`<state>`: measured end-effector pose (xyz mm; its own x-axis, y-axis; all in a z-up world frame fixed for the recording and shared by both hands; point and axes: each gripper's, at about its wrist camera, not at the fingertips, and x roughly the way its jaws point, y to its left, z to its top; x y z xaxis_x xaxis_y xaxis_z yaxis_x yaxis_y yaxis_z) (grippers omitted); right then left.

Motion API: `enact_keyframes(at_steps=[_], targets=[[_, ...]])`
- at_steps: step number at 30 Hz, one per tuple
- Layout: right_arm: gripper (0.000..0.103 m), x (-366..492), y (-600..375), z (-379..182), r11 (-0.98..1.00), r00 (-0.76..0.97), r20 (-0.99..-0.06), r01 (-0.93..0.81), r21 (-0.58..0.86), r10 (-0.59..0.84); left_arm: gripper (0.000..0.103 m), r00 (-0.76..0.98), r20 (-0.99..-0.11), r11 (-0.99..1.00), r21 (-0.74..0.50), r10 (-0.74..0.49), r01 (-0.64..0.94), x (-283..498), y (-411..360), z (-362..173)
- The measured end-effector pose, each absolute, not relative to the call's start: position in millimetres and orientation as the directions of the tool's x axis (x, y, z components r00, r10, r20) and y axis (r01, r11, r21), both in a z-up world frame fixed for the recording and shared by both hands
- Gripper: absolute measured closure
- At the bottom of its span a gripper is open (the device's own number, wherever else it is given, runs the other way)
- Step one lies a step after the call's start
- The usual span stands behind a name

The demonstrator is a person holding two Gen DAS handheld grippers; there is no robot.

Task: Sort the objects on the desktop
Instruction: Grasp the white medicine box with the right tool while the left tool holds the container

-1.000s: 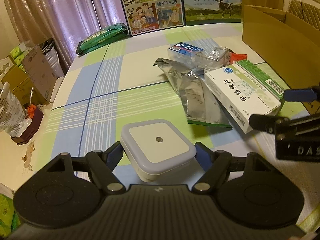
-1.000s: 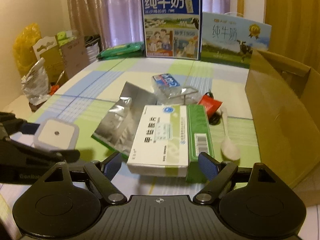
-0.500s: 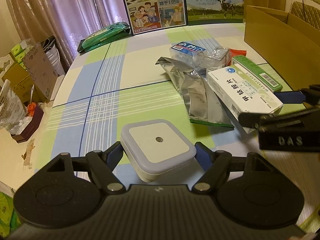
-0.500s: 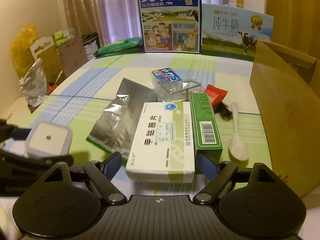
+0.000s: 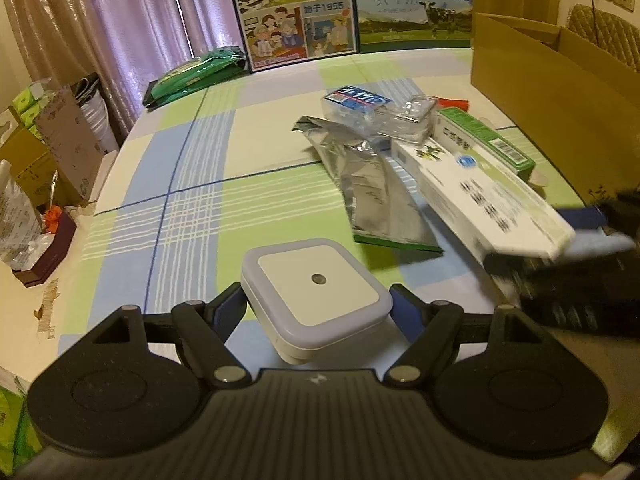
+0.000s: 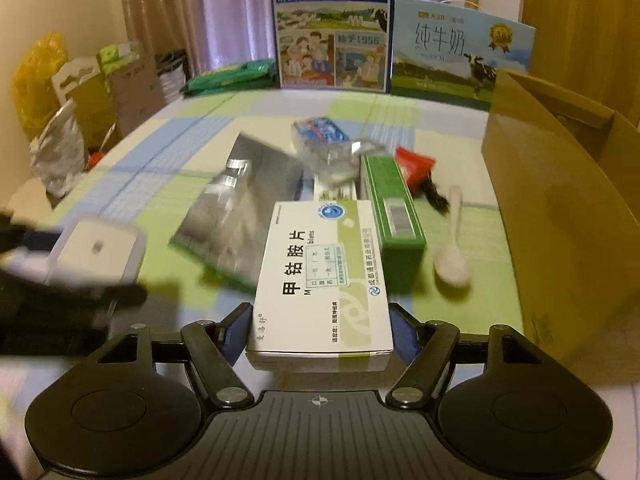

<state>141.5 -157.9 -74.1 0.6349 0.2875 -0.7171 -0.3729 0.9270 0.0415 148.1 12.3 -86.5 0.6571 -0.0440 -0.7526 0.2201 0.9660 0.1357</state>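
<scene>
White medicine box [image 6: 320,280] sits clenched in the right claw [image 6: 320,332], lifted just left of the cardboard carton [image 6: 560,216]. Left claw [image 5: 318,312] grips the square night light [image 5: 316,284], far left of the carton. Nothing visibly lies in the carton; foil pouch [image 6: 236,208], green box [image 6: 394,208] and spoon [image 6: 452,248] wait on the bench [image 5: 180,184].

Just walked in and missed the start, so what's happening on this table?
A person is sorting clutter with two handheld tongs. The left tongs grip a white square night light; the right tongs grip a white medicine box, tilted up off the table. A foil pouch, green box and white spoon lie beside an open cardboard box.
</scene>
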Motion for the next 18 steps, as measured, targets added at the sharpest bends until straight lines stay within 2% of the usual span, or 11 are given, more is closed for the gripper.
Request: enact_keyframes(at_steps=[2,4,5,12,16,18], targets=[[0.034,131.9,-160.3,-78.1,0.923,0.628,-0.723,-0.384,0.034,0.288,0.028,0.652,-0.756,0.964,0.135,-0.049,0.229,147.3,9.5,-88.4],[0.022,133.6,-157.5,-82.3,0.923,0.631,-0.727,-0.385,0.013,0.273,0.028,0.652,-0.757,0.963,0.138,-0.049,0.233,147.7,6.9,-89.7],[0.021,136.7,-156.6,-82.8,0.924,0.633,-0.724,-0.382,0.014,0.272,0.028,0.65,-0.758,0.963,0.134,-0.052,0.233,148.4,6.3,-89.7],[0.021,157.1,-151.4,-86.6,0.928,0.639,-0.716,-0.37,0.034,0.281,0.028,0.65,-0.758,0.965,0.125,-0.058,0.232,151.5,5.1,-89.8],[0.023,162.1,-150.2,-92.0,0.93,0.616,-0.737,-0.364,0.045,0.277,0.028,0.649,-0.758,0.964,0.123,-0.061,0.234,151.9,4.6,-91.3],[0.035,161.2,-151.4,-93.2,0.928,0.609,-0.741,-0.37,0.049,0.282,0.028,0.651,-0.757,0.965,0.125,-0.058,0.231,151.5,5.2,-90.6]])
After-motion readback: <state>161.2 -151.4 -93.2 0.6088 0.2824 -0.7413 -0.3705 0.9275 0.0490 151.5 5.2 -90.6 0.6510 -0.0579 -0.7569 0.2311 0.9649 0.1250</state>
